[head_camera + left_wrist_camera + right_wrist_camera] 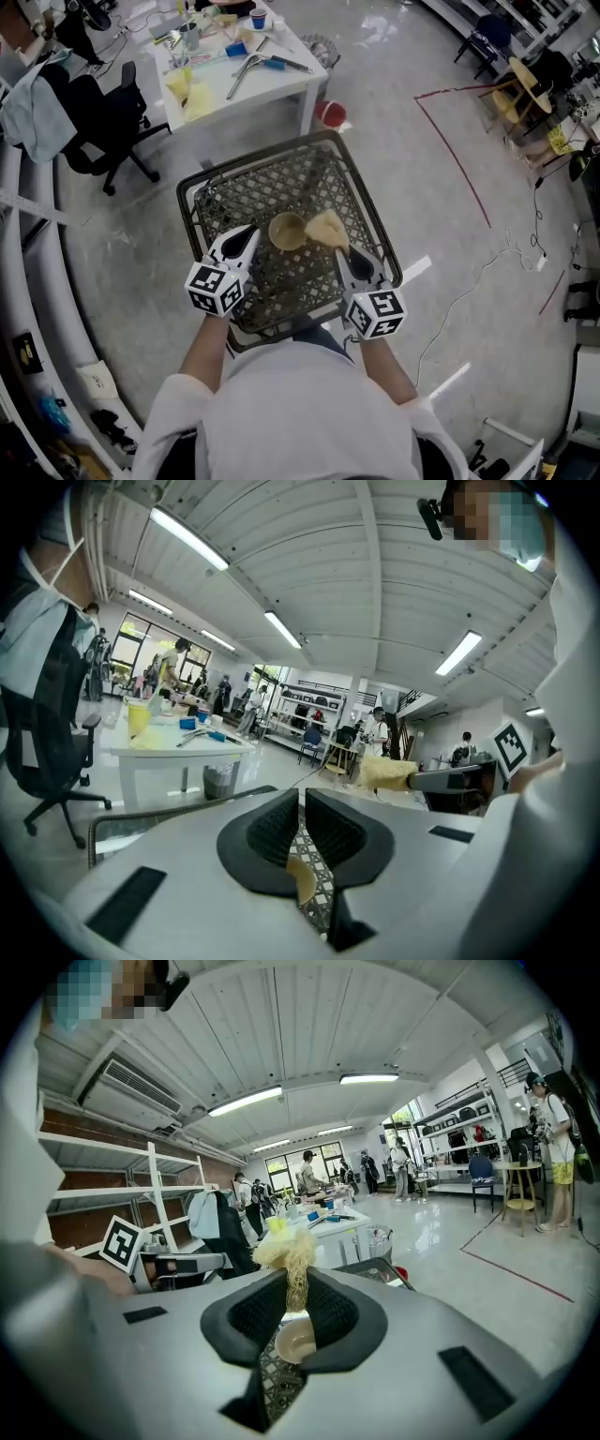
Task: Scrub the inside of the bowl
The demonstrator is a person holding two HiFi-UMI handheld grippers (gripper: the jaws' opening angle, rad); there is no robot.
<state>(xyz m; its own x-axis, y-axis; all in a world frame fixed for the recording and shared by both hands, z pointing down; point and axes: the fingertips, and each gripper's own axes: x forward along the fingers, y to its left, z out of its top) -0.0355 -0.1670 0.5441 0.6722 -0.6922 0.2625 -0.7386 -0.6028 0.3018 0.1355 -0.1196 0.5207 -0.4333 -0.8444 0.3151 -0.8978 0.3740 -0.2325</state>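
A tan bowl point(286, 232) stands upright on a black mesh tabletop point(281, 187). My right gripper point(339, 251) is shut on a yellow fibrous scrubber point(327, 228), which hangs at the bowl's right rim. In the right gripper view the scrubber point(289, 1251) sticks up between the jaws and the bowl point(295, 1340) shows below them. My left gripper point(251, 234) sits just left of the bowl, its jaws closed to a thin slit with nothing between them. The bowl's edge point(302, 881) shows under that slit, and the scrubber point(382, 772) is off to the right.
The mesh tabletop has a raised rim point(370, 202) all round. Behind it stand a cluttered white table point(253, 75), a black office chair point(103, 122) and a red bucket point(331, 114). A red tape line point(459, 159) and cables point(469, 281) cross the floor at right.
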